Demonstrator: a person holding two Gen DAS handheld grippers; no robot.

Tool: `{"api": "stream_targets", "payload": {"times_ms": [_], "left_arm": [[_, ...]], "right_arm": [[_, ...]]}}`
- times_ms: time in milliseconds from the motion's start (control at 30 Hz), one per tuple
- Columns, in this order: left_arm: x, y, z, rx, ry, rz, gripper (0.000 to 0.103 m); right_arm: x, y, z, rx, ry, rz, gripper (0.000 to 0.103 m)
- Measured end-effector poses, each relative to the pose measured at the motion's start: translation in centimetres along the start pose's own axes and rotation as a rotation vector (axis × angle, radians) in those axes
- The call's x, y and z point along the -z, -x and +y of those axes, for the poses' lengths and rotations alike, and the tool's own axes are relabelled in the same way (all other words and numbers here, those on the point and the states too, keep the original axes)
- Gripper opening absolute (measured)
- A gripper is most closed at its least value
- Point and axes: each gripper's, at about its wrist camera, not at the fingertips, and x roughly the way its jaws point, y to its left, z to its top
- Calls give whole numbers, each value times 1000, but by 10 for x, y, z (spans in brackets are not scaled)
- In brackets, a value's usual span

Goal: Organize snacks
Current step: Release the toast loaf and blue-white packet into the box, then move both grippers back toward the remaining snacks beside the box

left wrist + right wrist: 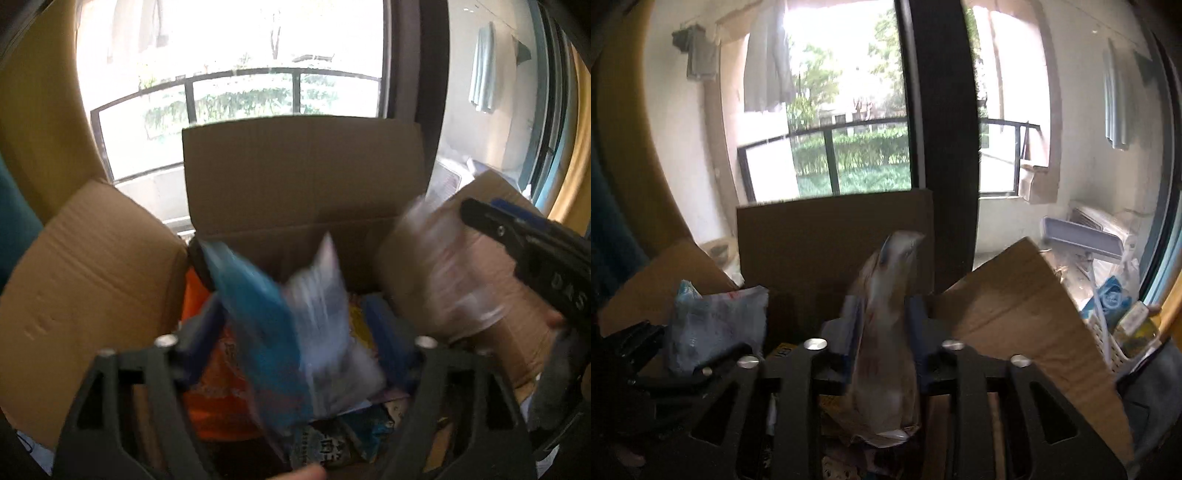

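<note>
An open cardboard box holds several snack packets, among them an orange one. My left gripper hovers over the box with a blue and white snack bag between its spread fingers; the bag is blurred. My right gripper is shut on a white and tan snack packet, held upright over the box. The right gripper also shows in the left wrist view at the right, with its blurred packet. The blue and white bag shows at the left of the right wrist view.
The box flaps stand up at the left, back and right. A window with a dark frame and a balcony railing lie behind. A white basket with items and a tray sit at the right.
</note>
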Motion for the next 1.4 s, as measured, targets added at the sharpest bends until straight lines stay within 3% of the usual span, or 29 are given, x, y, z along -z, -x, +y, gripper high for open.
{"api": "stream_targets", "payload": {"times_ms": [33, 67, 567, 700, 1033, 1400], "left_arm": [[0, 0, 2, 4, 8, -1, 86], [0, 1, 3, 6, 14, -4, 87], [14, 64, 19, -7, 67, -98, 92], [23, 78, 19, -65, 69, -84, 92], [59, 113, 5, -77, 46, -84, 92], [106, 138, 6, -31, 20, -85, 92]], "right_arm": [[0, -1, 1, 2, 0, -5, 69], [0, 0, 1, -5, -2, -15, 72], [8, 36, 4, 0, -1, -13, 73], [13, 51, 9, -6, -5, -8, 73], [34, 88, 31, -12, 22, 19, 72], [70, 122, 34, -22, 18, 54, 72]]}}
